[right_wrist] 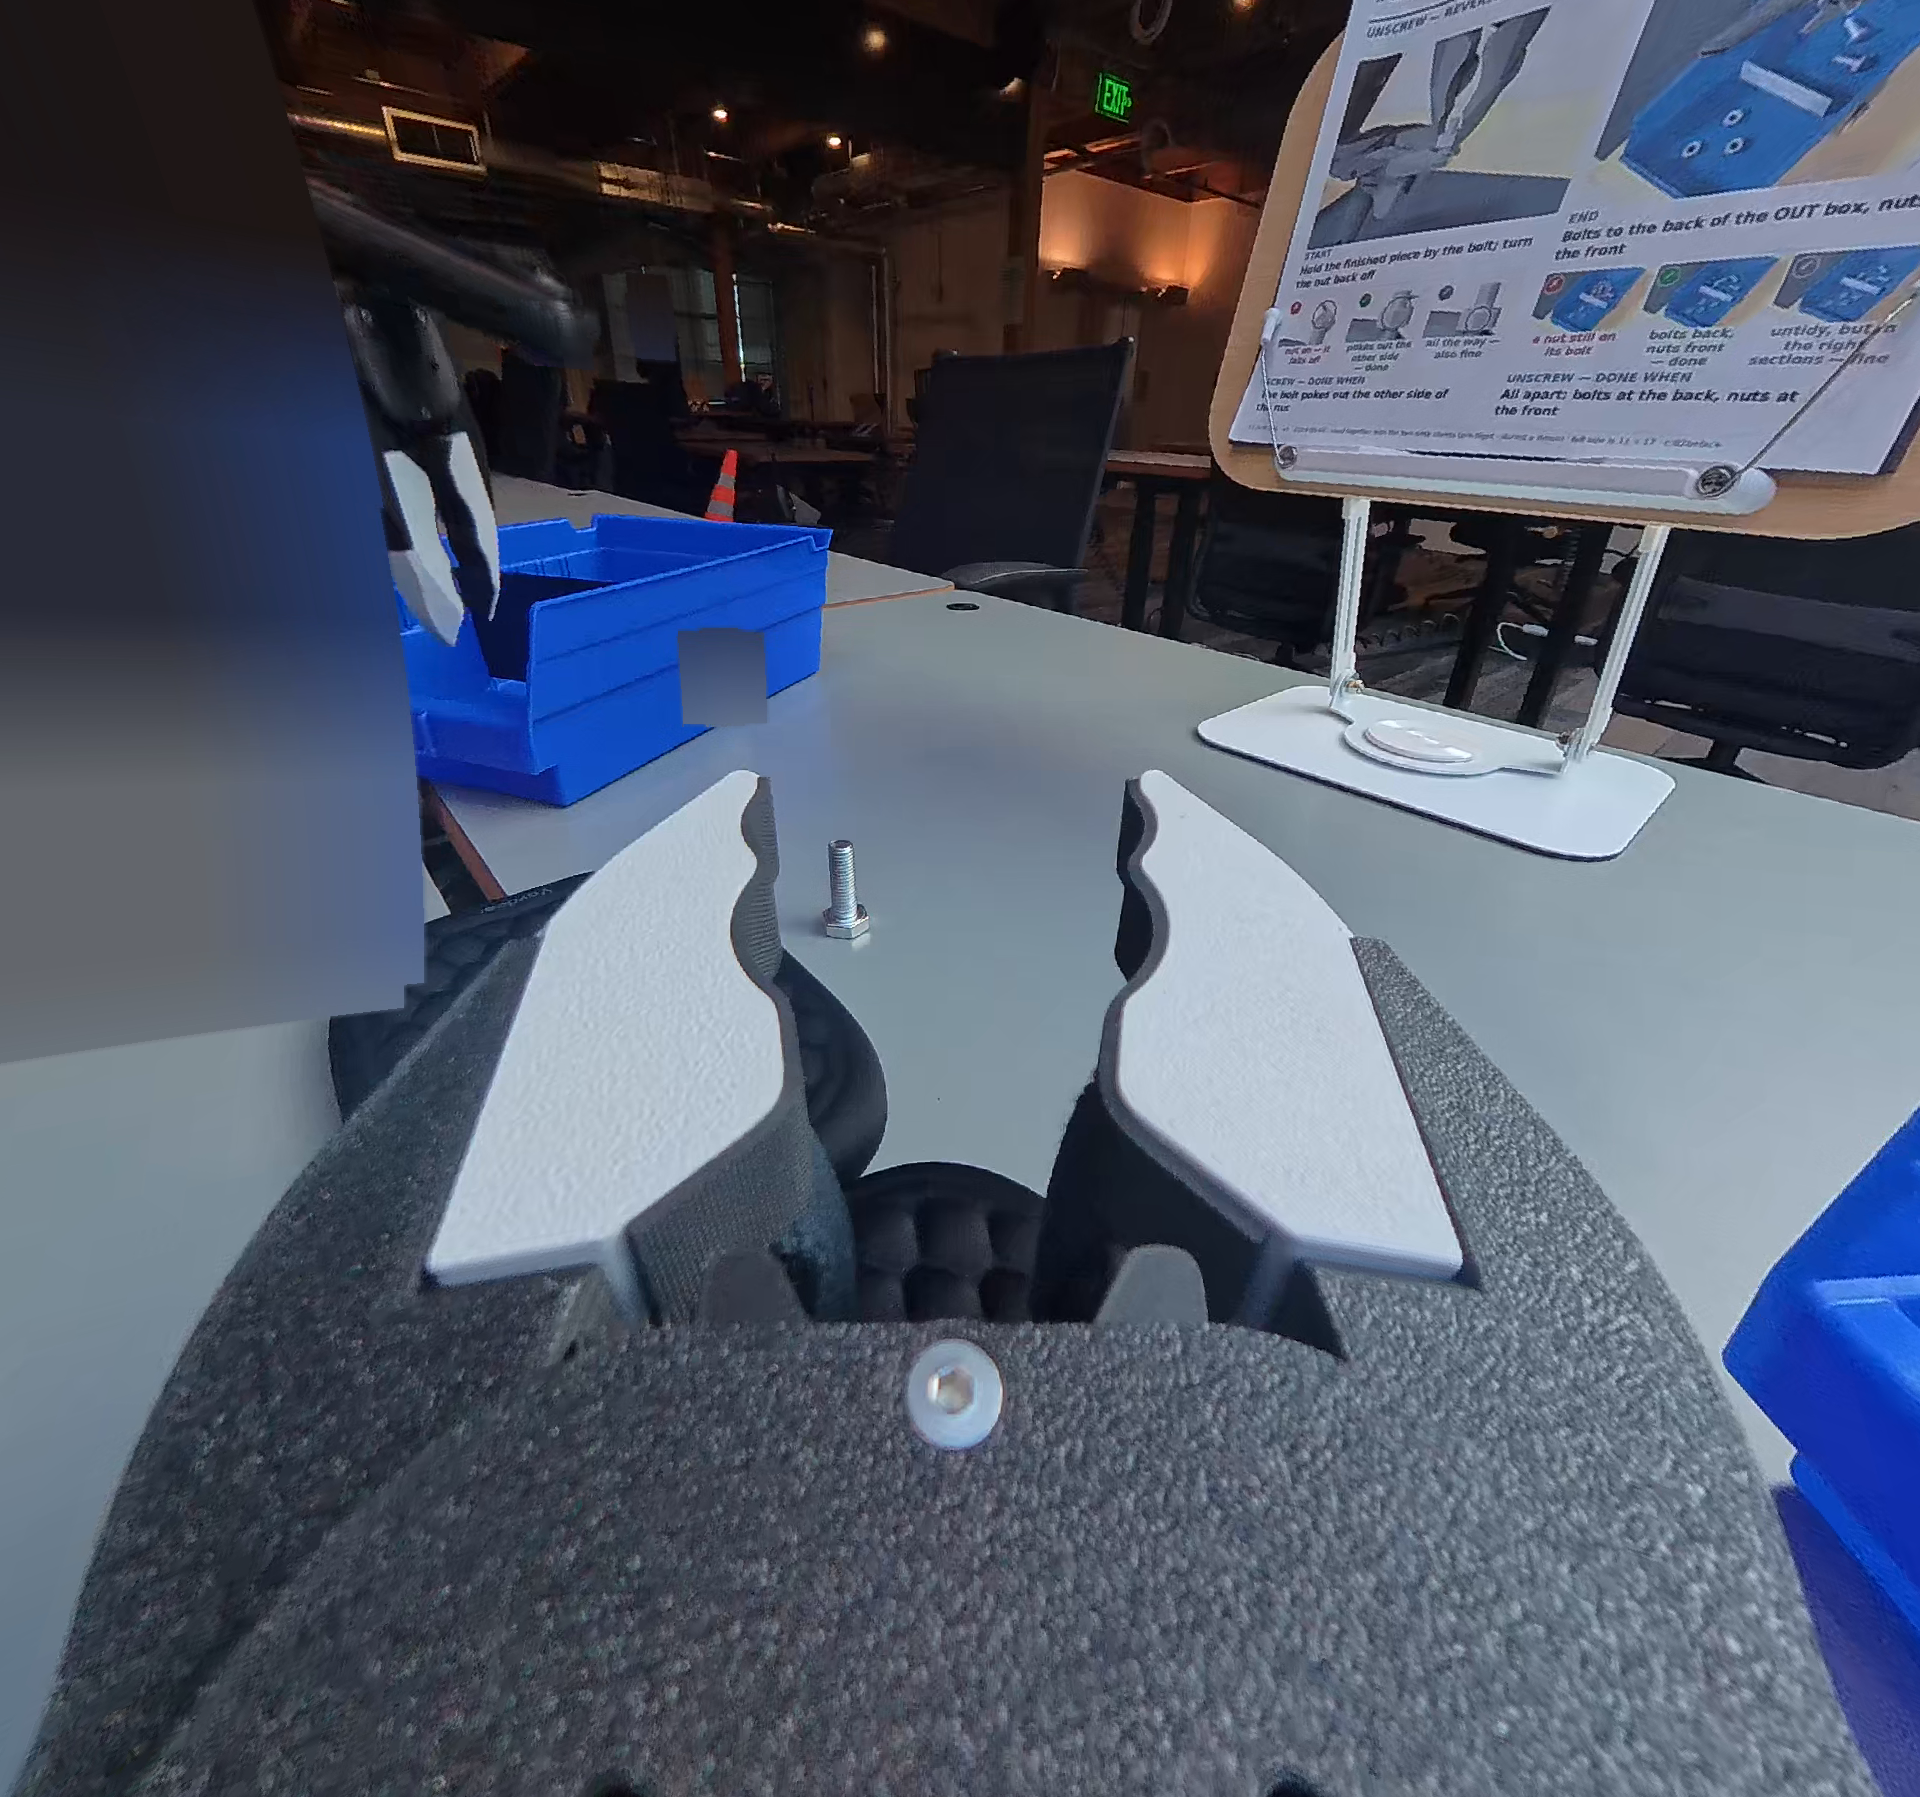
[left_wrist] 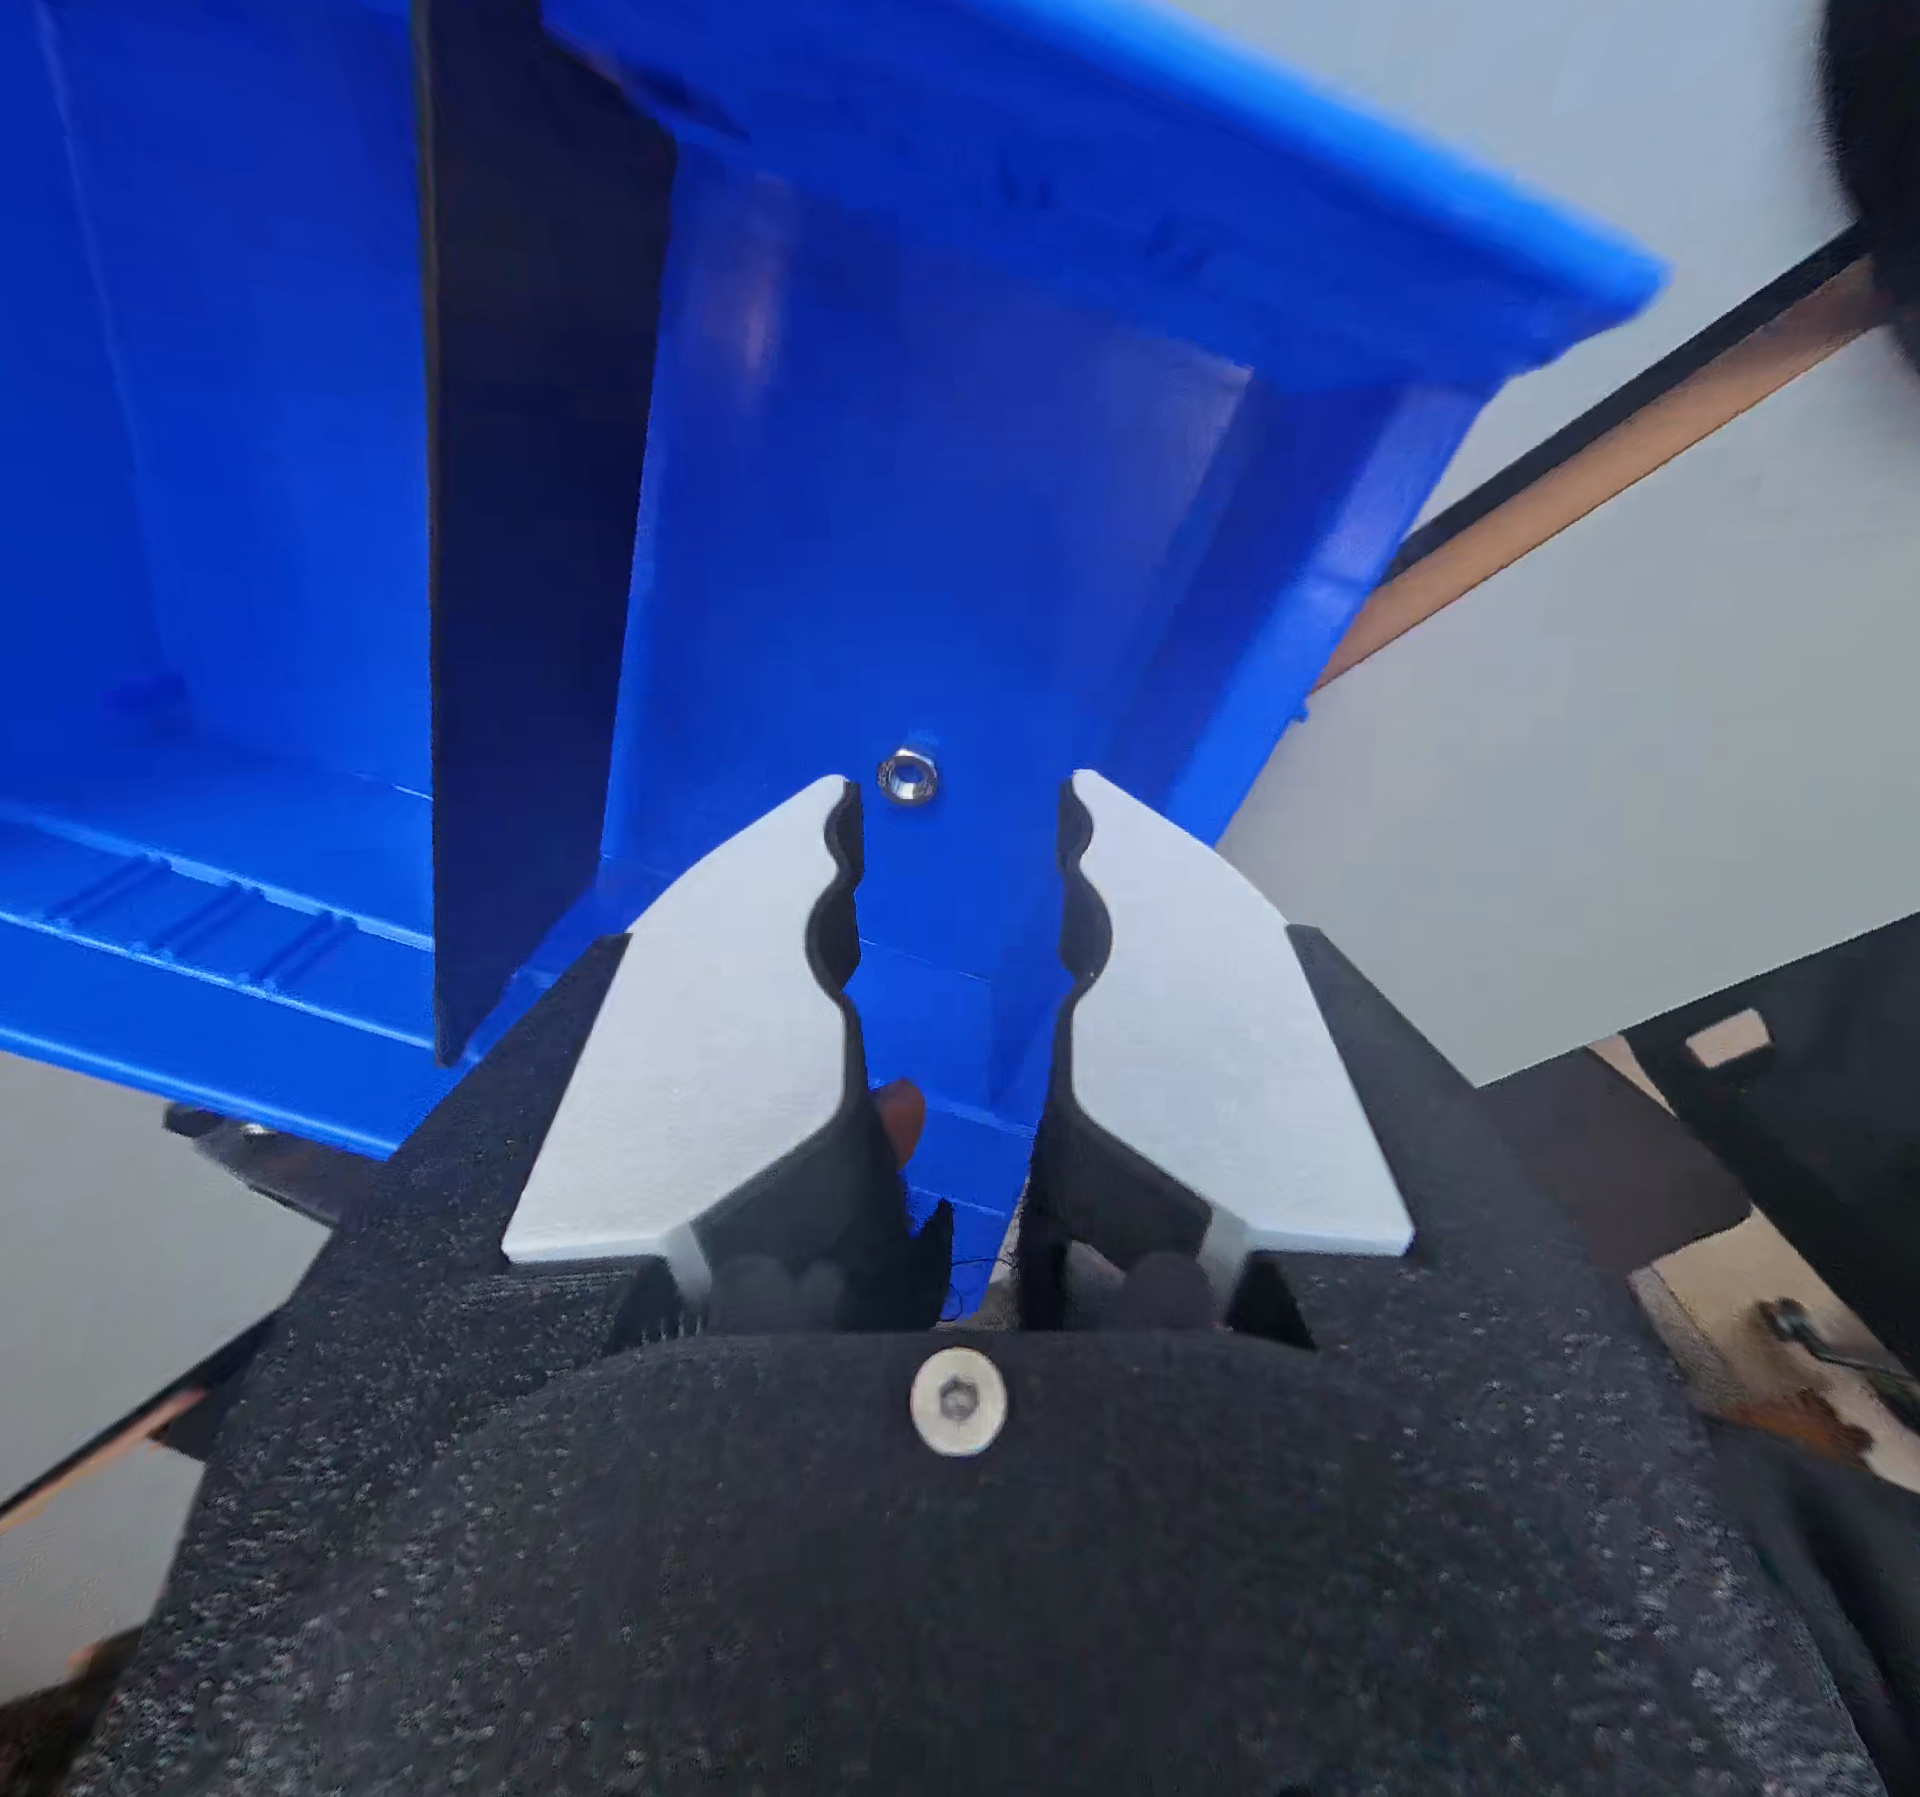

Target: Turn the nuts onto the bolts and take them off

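Your left claw [left_wrist: 961,791] hangs open over the nut [left_wrist: 907,776] in the blue bin [left_wrist: 1039,189], right claw [right_wrist: 945,812] open around the upright bolt [right_wrist: 845,890] on the tabletop [right_wrist: 1039,708]; clumsy closing could topple it.

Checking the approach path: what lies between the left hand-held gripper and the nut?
Only bare blue bin floor separates the left hand-held gripper from the nut, per the left wrist view.
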`<state>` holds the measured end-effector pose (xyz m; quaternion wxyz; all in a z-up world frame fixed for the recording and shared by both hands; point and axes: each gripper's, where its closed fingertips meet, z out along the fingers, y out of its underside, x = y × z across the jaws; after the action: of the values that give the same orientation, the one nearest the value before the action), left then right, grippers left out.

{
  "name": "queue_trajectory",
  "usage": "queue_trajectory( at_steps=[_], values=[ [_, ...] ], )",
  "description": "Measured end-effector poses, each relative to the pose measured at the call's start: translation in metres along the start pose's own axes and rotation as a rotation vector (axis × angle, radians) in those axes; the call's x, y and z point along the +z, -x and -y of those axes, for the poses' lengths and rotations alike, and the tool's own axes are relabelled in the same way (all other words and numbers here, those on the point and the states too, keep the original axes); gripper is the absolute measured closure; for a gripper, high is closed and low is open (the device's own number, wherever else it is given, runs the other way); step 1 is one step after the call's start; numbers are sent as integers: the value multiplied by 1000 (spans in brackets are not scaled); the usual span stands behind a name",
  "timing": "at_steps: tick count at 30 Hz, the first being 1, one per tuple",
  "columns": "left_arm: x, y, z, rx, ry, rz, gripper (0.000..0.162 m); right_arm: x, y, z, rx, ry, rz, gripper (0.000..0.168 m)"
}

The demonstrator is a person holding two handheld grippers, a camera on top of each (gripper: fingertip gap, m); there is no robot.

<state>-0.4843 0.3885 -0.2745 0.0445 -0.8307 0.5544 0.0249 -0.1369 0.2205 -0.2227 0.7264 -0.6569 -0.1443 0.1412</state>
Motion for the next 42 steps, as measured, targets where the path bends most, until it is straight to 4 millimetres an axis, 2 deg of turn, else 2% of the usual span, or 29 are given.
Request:
queue_trajectory(
  at_steps=[2,4,9,15,19,21,23,25,28,30,32,34,37,42],
  values=[
    [23,7,-18,-66,58,-21,127,-1,-1,1,6,-6,-2,106],
    [40,12,-29,-121,83,-42,128,-1,-2,1,12,-8,-3,106],
    [62,17,-37,-166,96,-54,128,-1,-2,1,16,-9,-5,106],
    [72,19,-42,-162,130,-29,128,-1,-3,1,23,-15,-9,106],
    [72,10,-37,-157,103,-95,145,-2,-4,1,25,-16,-11,106],
    [72,11,-38,-150,104,-89,144,-2,-4,1,25,-17,-11,106],
    [69,11,-38,-142,105,-90,144,-1,-4,1,23,-15,-10,107],
    [55,17,-32,-133,82,-54,144,-1,-3,1,20,-11,-8,107],
    [18,24,-7,-106,-13,17,145,0,-3,0,19,-5,-6,107],
    [-11,19,19,-43,-86,58,145,0,-3,0,18,-5,-6,107],
    [-34,4,50,52,-145,72,145,0,-3,0,17,-6,-7,107],
    [-48,-16,84,166,-186,92,145,0,-3,0,18,-7,-9,107],
    [-53,-60,131,349,-211,58,145,0,-3,0,18,-7,-10,108],
    [-35,-139,190,604,-201,-47,145,0,-2,-1,7,-3,-9,108]
  ],
)
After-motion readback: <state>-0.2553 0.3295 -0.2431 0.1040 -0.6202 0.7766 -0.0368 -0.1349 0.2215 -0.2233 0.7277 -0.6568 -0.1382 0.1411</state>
